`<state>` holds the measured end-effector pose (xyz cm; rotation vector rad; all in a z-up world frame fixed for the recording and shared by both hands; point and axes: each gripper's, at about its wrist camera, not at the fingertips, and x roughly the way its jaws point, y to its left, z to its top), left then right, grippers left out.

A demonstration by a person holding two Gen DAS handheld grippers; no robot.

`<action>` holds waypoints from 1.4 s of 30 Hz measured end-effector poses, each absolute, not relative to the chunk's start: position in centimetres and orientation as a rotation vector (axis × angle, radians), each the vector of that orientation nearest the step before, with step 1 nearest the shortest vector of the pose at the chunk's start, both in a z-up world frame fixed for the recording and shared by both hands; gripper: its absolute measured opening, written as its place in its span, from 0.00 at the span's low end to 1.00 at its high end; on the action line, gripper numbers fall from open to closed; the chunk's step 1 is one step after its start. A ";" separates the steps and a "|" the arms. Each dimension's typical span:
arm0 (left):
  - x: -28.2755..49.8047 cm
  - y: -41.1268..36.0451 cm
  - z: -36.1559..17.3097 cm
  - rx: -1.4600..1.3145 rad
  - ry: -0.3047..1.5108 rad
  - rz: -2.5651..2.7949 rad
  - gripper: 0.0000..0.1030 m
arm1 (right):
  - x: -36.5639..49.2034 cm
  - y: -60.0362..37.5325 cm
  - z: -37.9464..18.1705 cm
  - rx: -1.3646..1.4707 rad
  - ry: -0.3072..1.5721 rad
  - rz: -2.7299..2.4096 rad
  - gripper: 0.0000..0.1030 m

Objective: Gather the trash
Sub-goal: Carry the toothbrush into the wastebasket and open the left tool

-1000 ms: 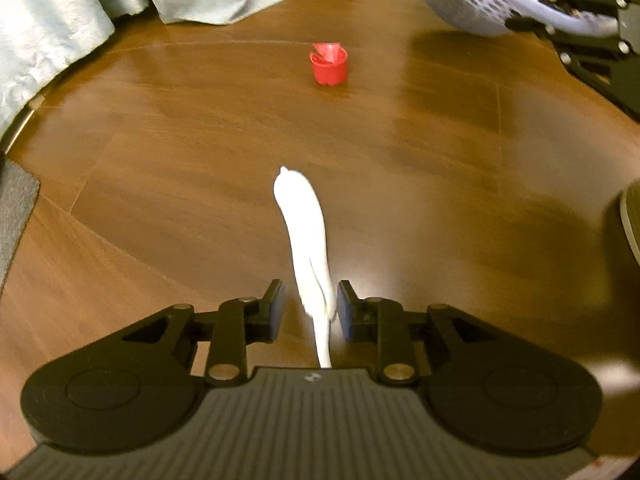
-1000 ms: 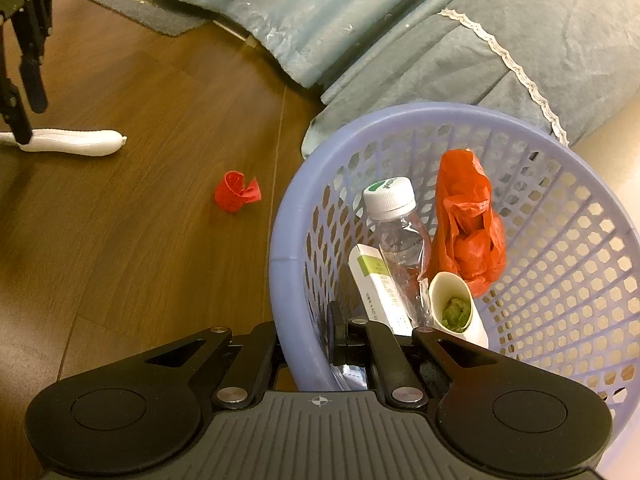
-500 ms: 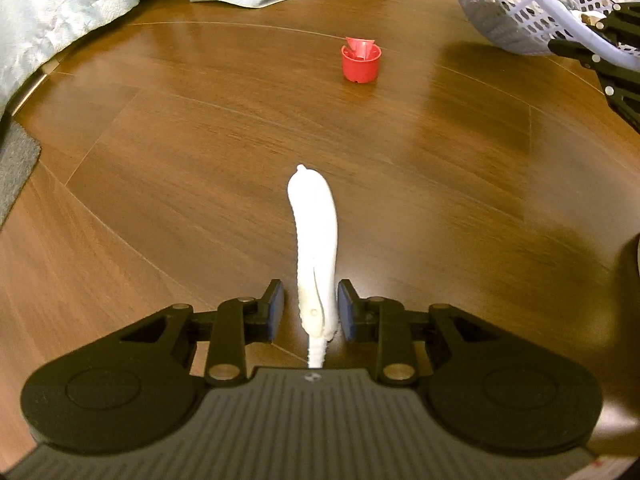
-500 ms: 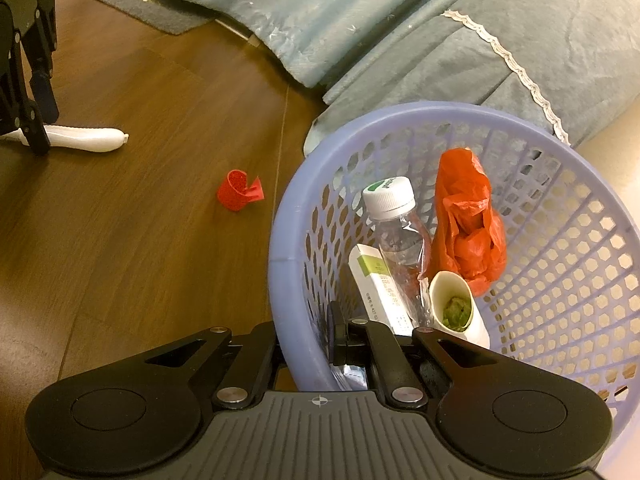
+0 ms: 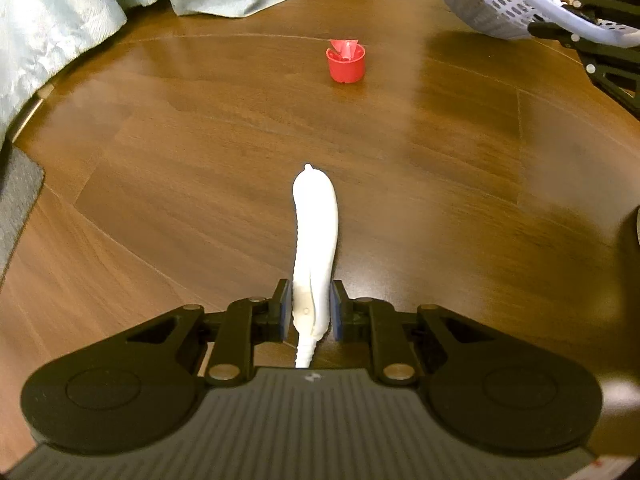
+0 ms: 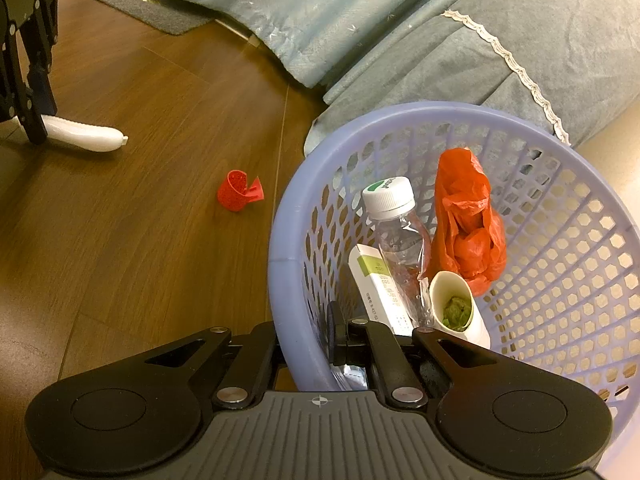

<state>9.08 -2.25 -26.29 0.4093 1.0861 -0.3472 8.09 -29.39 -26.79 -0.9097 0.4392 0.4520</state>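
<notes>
Two grippers were at work: the left gripper (image 5: 307,312), its jaws just closing, pinched a white wrapper (image 5: 315,240) on the floor (image 5: 440,184), a red cup (image 5: 345,60) at twelve o'clock, while the right gripper (image 6: 310,338) clamped the basket (image 6: 280,248) rim.

On the wooden floor (image 5: 200,184) lie two loose pieces of trash: one white banana-shaped object (image 5: 316,236) and one small red cup (image 5: 346,64). One lavender basket (image 6: 288,240) holds four items: one clear bottle (image 6: 400,236), one red plastic bag (image 6: 466,224), one green-and-white box (image 6: 380,288) and one paper cup (image 6: 460,312).
</notes>
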 end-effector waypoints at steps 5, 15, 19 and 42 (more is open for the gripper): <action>9.3 -2.9 -24.9 0.433 1.055 -0.360 0.15 | 8.1 -29.4 -26.8 -0.909 0.439 0.451 0.02; 10.8 -4.2 -22.6 0.404 1.040 -0.381 0.15 | 8.1 -29.4 -26.8 -0.910 0.437 0.454 0.02; 10.9 -4.7 -22.0 0.411 1.028 -0.398 0.15 | 8.1 -29.4 -26.8 -0.909 0.438 0.454 0.02; 11.1 -6.9 -17.9 0.426 0.939 -0.485 0.15 | 8.2 -29.4 -26.8 -0.915 0.436 0.462 0.02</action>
